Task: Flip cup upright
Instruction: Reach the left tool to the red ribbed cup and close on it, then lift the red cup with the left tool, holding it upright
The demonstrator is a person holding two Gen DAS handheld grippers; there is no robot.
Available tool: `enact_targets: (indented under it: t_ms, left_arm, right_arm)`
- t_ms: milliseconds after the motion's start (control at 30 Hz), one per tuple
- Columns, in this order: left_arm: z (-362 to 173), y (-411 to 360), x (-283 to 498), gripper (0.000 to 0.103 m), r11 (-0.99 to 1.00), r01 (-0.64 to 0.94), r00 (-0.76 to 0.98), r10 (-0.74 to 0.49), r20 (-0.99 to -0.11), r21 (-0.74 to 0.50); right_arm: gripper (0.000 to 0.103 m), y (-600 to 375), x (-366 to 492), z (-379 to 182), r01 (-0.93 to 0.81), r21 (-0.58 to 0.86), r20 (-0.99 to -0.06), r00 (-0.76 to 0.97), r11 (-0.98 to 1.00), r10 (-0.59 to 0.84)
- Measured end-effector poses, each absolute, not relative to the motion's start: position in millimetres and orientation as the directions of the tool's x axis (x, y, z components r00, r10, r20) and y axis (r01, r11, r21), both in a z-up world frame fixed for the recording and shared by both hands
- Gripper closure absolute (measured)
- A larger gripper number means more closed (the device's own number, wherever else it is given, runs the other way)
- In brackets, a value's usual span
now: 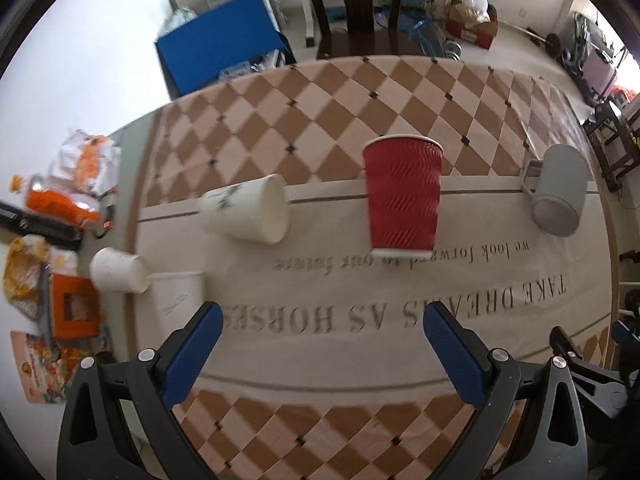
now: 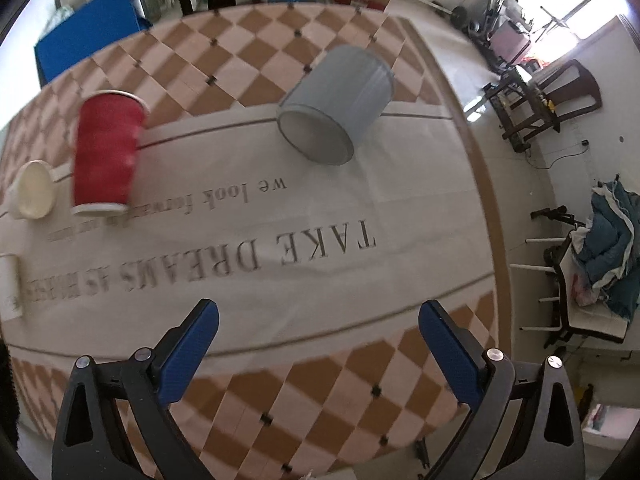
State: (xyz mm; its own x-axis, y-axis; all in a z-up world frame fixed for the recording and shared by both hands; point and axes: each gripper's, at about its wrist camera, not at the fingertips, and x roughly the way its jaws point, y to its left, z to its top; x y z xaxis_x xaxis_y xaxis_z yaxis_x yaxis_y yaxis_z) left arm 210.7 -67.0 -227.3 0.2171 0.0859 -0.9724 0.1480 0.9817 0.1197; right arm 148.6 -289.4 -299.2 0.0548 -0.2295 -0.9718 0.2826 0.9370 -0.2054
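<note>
A red ribbed paper cup [image 1: 403, 196] stands upright on the table, also in the right wrist view [image 2: 106, 156]. A grey mug [image 1: 560, 196] lies on its side with its mouth toward me; it also shows in the right wrist view [image 2: 336, 106]. A white paper cup [image 1: 248, 210] lies on its side, mouth facing right. Another white cup [image 1: 118, 271] lies on its side at the table's left edge, next to a third white cup [image 1: 178, 296] standing there. My left gripper [image 1: 322, 330] is open and empty above the cloth. My right gripper [image 2: 318, 326] is open and empty, well short of the mug.
The table carries a checkered cloth [image 1: 360, 92] with printed text. A dark chair [image 1: 352, 8] stands at the far side. A blue box [image 1: 218, 52] and orange packages [image 1: 72, 200] lie to the left. Chairs and clothes [image 2: 608, 256] stand to the right.
</note>
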Motion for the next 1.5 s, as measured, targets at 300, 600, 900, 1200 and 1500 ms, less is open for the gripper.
enact_targets:
  t_ms: [300,600,900,1200,1500]
  left_arm:
    - [-271.0,-108.5,266.8,0.022,0.980,0.190,0.138,0.032,-0.990,0.058]
    - [-304.9,-132.0,303.8,0.025,0.979,0.200,0.072,0.024,-0.997,0.038]
    - [-336.6,-129.3,317.3,0.028,0.981,0.187,0.026,0.057,-0.998,0.061]
    - [-342.9,-118.1,316.9,0.031,0.982,0.176,0.051,0.056,-0.997,0.064]
    - [-327.3,-101.9,304.7,0.031,0.983,0.168,0.088,0.062,-0.994,0.077]
  right_arm:
    - [0.014,-300.3,194.7,-356.8,0.212,-0.210,-0.977,-0.022,0.954,-0.210]
    - [0.018,-306.8,218.5,-382.9,0.190,-0.192,-0.981,-0.057,0.963,-0.184]
    - [0.018,-314.1,230.6,-394.5,0.172,-0.178,-0.983,-0.069,0.969,-0.168]
    - [0.019,-312.7,223.0,-394.6,0.161,-0.180,-0.983,-0.061,0.970,-0.172]
    - [0.019,-308.4,225.6,-383.2,0.155,-0.182,-0.983,-0.048,0.971,-0.177]
